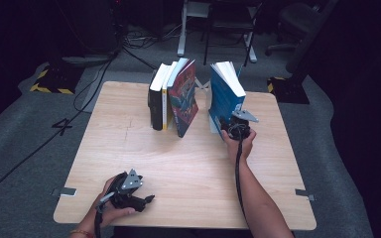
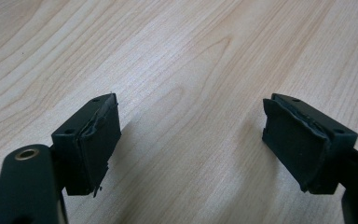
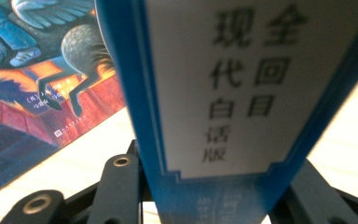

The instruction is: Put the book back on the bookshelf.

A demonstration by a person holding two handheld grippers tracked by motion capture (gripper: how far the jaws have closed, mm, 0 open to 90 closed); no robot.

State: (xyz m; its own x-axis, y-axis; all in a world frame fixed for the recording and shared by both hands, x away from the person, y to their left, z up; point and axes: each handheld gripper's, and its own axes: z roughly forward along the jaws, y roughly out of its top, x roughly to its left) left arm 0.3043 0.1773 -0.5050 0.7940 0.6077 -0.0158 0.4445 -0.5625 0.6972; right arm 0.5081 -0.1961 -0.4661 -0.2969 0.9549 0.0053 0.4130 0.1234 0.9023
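High view: wooden counter [image 1: 188, 163], grey carpet round it. Right claw [image 1: 226, 125] at the near bottom edge of a thick blue book [image 1: 224, 96], which stands on the counter right of centre, tilted, white page block facing up. Right hand [image 1: 239, 141] just behind the claw, cable running back along the forearm. Left of the blue book, w/ a gap between, a row of books: black book [image 1: 155, 106] at far left, then a white one w/ yellow spine [image 1: 164, 101], then a red-and-blue illustrated book [image 1: 184, 96] leaning against them. Left claw [image 1: 149, 200] lies low near the counter's front-left edge, well apart from all books, left hand [image 1: 110, 208] round it.

Left gripper view: left claw [image 2: 191, 140] wide open, nothing between the jaws; both black pads show, bare wood grain of the counter [image 2: 191, 56] beneath.

Right gripper view: blue book's spine [image 3: 242, 93] up close, white label w/ black Chinese characters, blue border. Right claw [image 3: 214, 186] has a jaw at each side of the spine, closed onto the book's bottom end. Illustrated cover of the red-and-blue book [image 3: 37, 70] at left; pale counter [image 3: 349, 140] on both sides.
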